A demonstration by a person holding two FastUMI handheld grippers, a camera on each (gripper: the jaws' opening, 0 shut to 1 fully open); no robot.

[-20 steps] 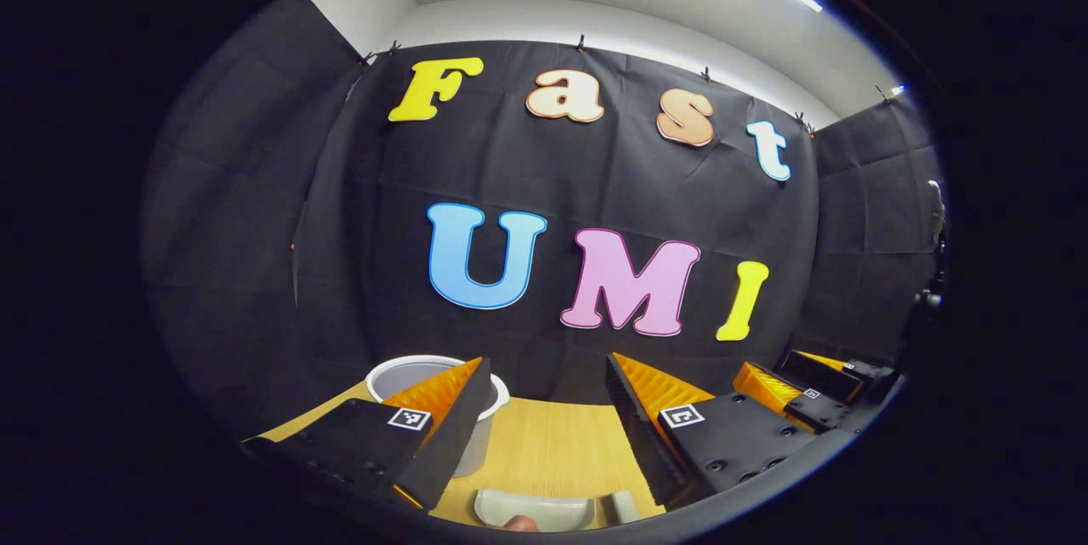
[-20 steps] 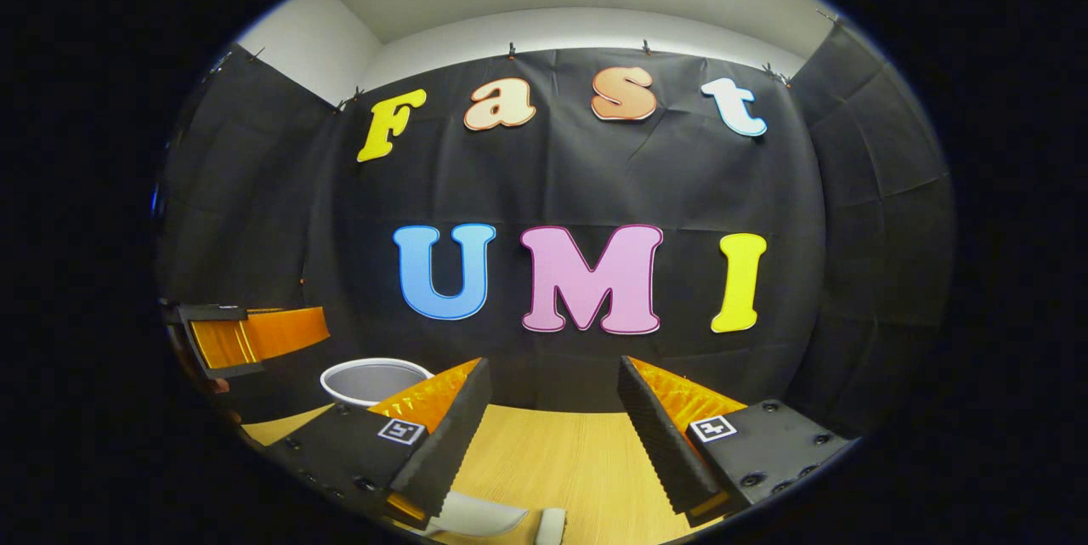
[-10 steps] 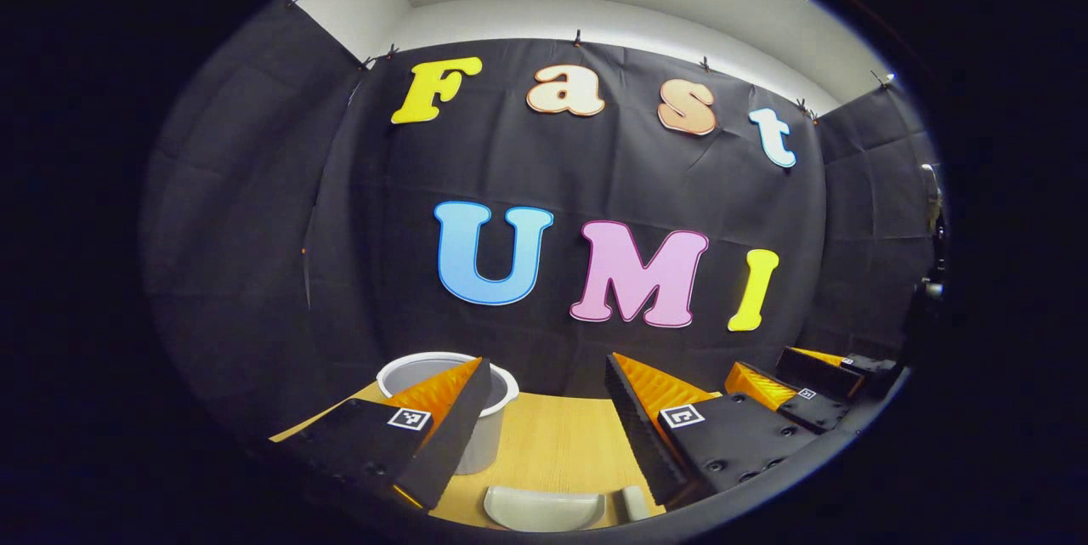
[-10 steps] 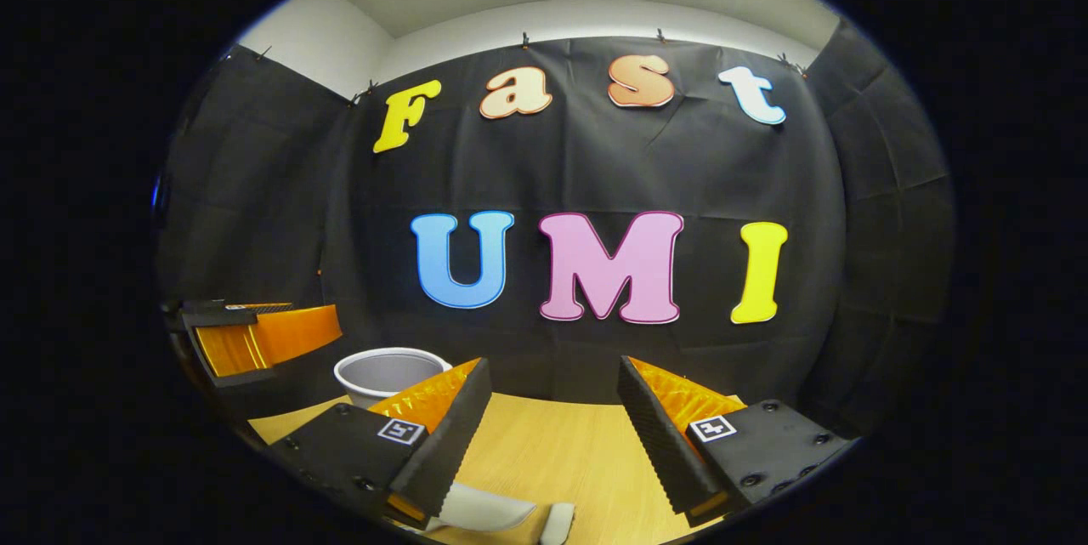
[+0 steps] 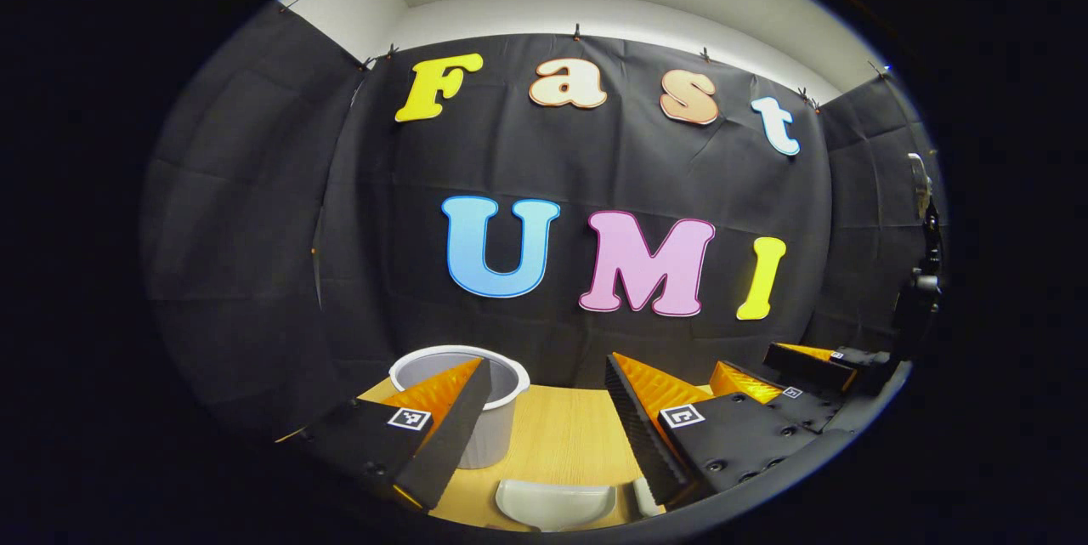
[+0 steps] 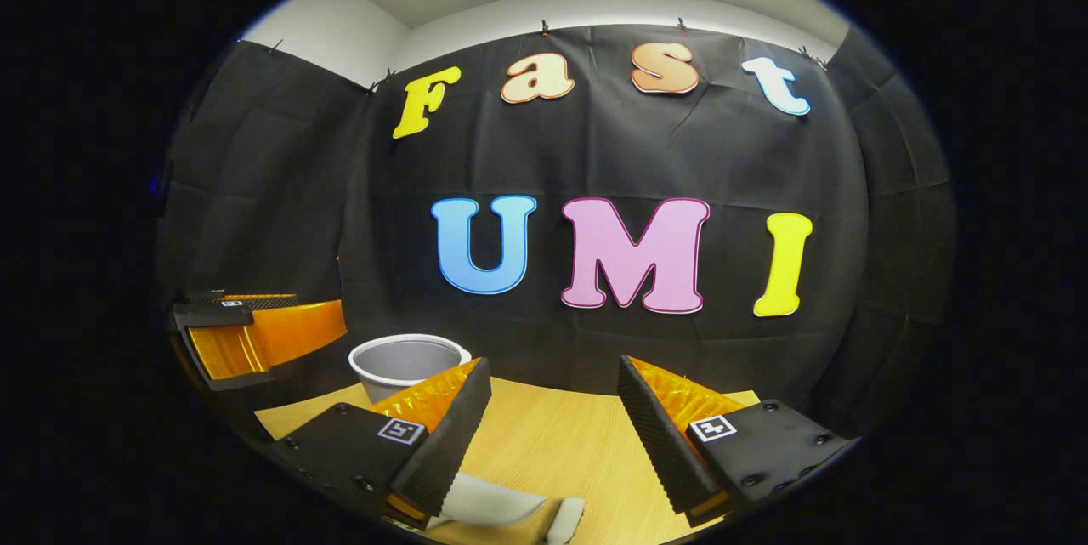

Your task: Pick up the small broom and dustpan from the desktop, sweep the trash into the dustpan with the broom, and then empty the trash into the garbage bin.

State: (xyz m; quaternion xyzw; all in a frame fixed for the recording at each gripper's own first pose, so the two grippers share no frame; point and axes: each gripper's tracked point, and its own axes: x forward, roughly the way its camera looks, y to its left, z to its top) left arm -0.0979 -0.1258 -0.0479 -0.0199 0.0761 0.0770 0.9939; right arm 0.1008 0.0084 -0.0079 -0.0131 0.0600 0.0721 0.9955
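both cameras have tipped down a little since a second ago, so more of the wooden desktop and more of the dustpan show at the bottom of each view, and the garbage bin sits lower and fuller in the picture.

left gripper view: the left gripper point(image 5: 544, 426) hangs above the desktop point(image 5: 561, 443) with its two fingers spread wide, nothing between them. the white garbage bin point(image 5: 497, 409) stands upright on the far left part of the desktop, partly hidden behind the left finger. the pale dustpan point(image 5: 555, 502) lies flat on the near edge of the desktop, below the gap between the fingers and closer to the right one. just right of it, touching the right finger's outline, a small pale piece point(image 5: 643, 496) shows; i cannot tell whether it is the broom. farther right, the right gripper point(image 5: 765, 371) is seen from the side, its fingers apart.

right gripper view: the right gripper point(image 6: 552, 430) also hangs over the desktop point(image 6: 561, 451), fingers spread, holding nothing. the garbage bin point(image 6: 406, 362) stands at the far left, behind the left finger. the dustpan point(image 6: 493, 504) lies at the near edge, partly under the left finger, with a pale piece point(image 6: 567, 519) just right of it. the left gripper point(image 6: 255, 337) shows at the left edge, well apart from the bin; i cannot tell its opening from here.
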